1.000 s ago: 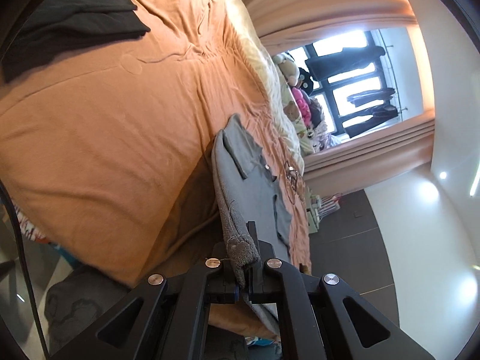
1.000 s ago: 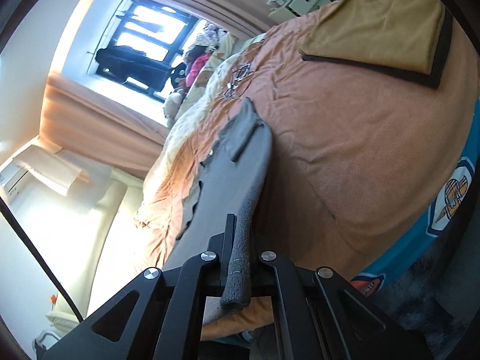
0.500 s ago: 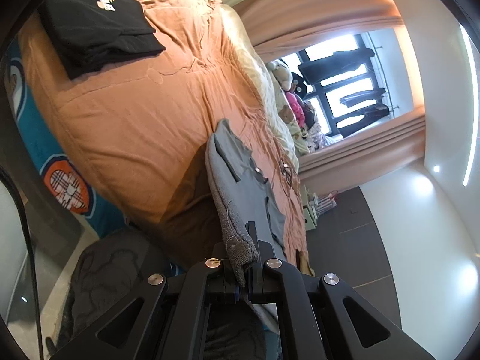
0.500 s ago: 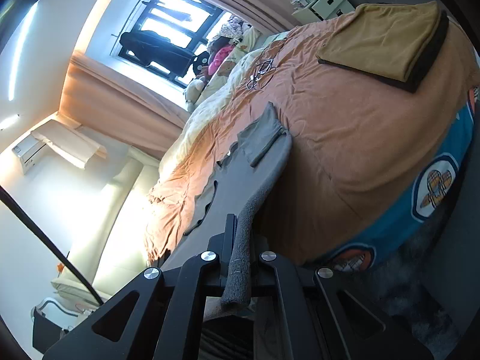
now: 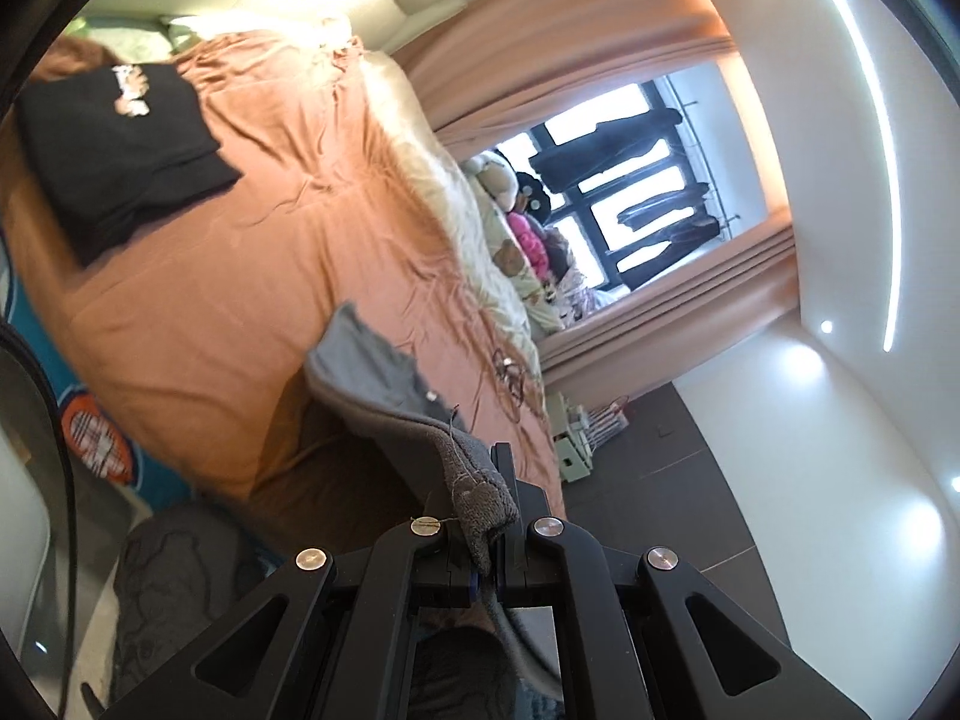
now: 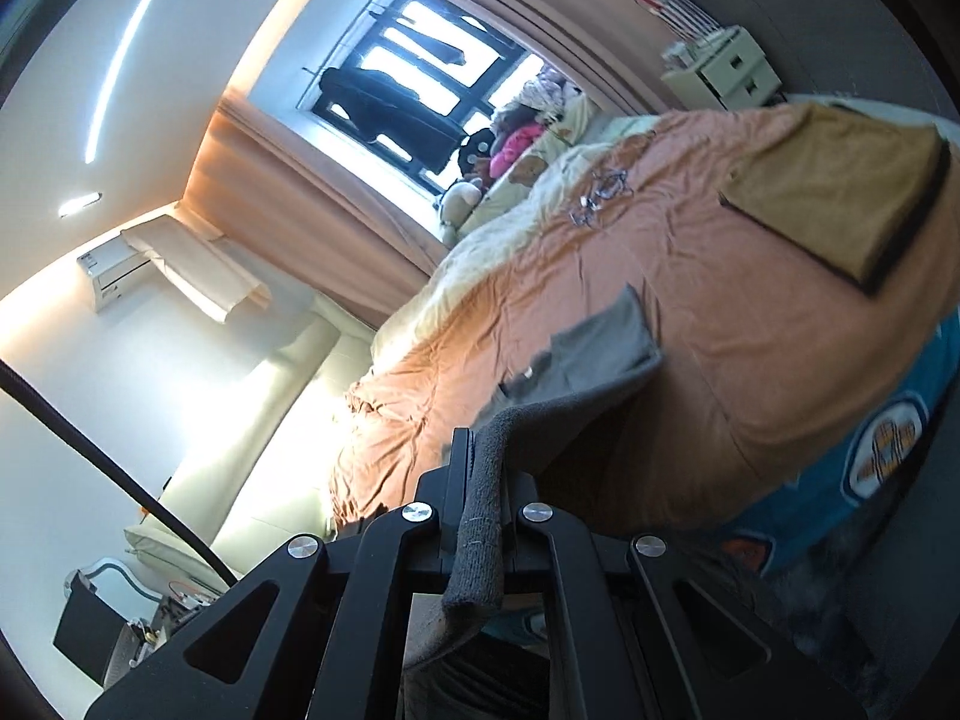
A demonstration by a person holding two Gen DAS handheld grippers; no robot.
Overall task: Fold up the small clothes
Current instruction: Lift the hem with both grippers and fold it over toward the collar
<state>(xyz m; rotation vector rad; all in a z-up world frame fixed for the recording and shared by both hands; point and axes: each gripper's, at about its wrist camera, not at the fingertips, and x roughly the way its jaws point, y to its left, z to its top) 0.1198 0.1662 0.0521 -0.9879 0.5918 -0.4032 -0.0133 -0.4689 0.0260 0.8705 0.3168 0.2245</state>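
One bed (image 5: 228,300) fills most of both views, covered by a single orange bedspread (image 6: 750,324) with a cream quilt (image 5: 456,228) bunched along its far edge, toward the window (image 6: 420,84). Peach curtains (image 5: 570,48) frame that one window, where dark clothes hang against the light. A row of soft toys (image 5: 516,216) sits between the quilt and the window. Dark tile floor (image 5: 690,468) runs past the bed's end, with one pale drawer unit (image 6: 729,69) standing by the curtain.

Three garments are in view. A folded black shirt (image 5: 120,150) with a printed chest lies near the bed's head-side corner. A folded mustard garment (image 6: 834,180) with dark trim lies near the opposite corner, by the front edge. The third is the grey garment (image 5: 384,384), partly resting on the middle of the bedspread near the front edge and lifted off it toward the cameras.

Two grippers hold it. The left gripper (image 5: 492,516) is pinched closed on one thick grey edge, with loose threads showing. The right gripper (image 6: 486,498) is likewise clamped on the other end of that edge, which droops down behind its fingers. A tangle of thin cords (image 6: 600,192) lies on the bedspread beside the quilt.
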